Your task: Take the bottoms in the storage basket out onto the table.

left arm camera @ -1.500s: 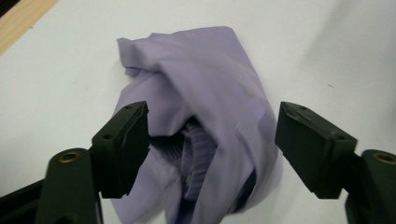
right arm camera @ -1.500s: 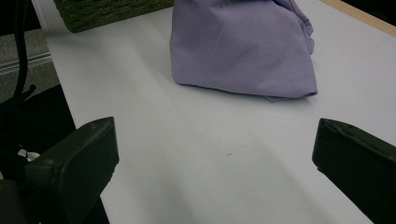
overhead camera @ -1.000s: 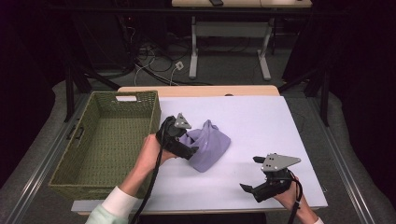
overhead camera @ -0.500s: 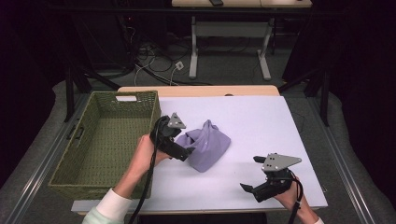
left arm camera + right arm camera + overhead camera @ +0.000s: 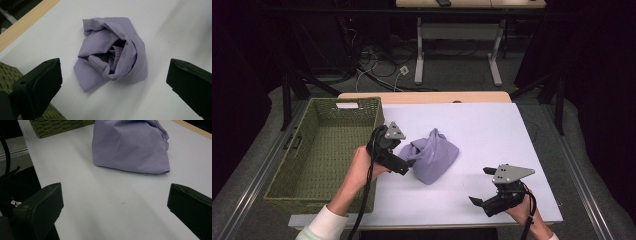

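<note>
A white table top (image 5: 492,135) with a pale wooden strip along its far edge fills the middle of a dim room; beyond it the dark floor holds a tangle of cables (image 5: 372,65) and the grey legs of another desk (image 5: 457,45). A green woven basket (image 5: 319,150) stands on the table's left part, with grey floor beside it. The crumpled lilac cloth (image 5: 431,156) lies bunched on the white surface just right of the basket, touching neither jaw. The left gripper (image 5: 404,162) hovers close at the cloth's left side; its jaws have just been opening and now stand spread wide with nothing pinched between them. The right gripper (image 5: 482,187) rests near the table's front right corner, well apart from the cloth, its jaws likewise spread and empty.
</note>
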Motion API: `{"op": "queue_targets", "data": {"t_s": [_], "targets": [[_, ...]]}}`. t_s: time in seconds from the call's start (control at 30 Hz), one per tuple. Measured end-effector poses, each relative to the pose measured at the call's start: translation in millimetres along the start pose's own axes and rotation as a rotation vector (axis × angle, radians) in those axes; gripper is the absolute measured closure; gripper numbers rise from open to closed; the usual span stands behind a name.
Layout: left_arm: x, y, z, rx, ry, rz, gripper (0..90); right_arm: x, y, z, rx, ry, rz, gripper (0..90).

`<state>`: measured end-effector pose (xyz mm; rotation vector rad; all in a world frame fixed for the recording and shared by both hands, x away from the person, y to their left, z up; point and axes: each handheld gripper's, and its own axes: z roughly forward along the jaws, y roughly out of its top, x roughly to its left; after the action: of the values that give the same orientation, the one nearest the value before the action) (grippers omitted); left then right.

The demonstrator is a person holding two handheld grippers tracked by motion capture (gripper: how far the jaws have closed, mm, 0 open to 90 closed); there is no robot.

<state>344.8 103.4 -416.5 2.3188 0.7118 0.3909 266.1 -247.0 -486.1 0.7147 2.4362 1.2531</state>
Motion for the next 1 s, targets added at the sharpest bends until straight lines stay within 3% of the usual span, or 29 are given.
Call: {"op": "queue_targets", "data": {"t_s": [1.0], "targets": [[8.9,-44.8,-29.0,-0.036,0.045,-0.073,0.4,-0.3,0.2,-0.5,-0.002,-0.001,0.001,0.0]]}}
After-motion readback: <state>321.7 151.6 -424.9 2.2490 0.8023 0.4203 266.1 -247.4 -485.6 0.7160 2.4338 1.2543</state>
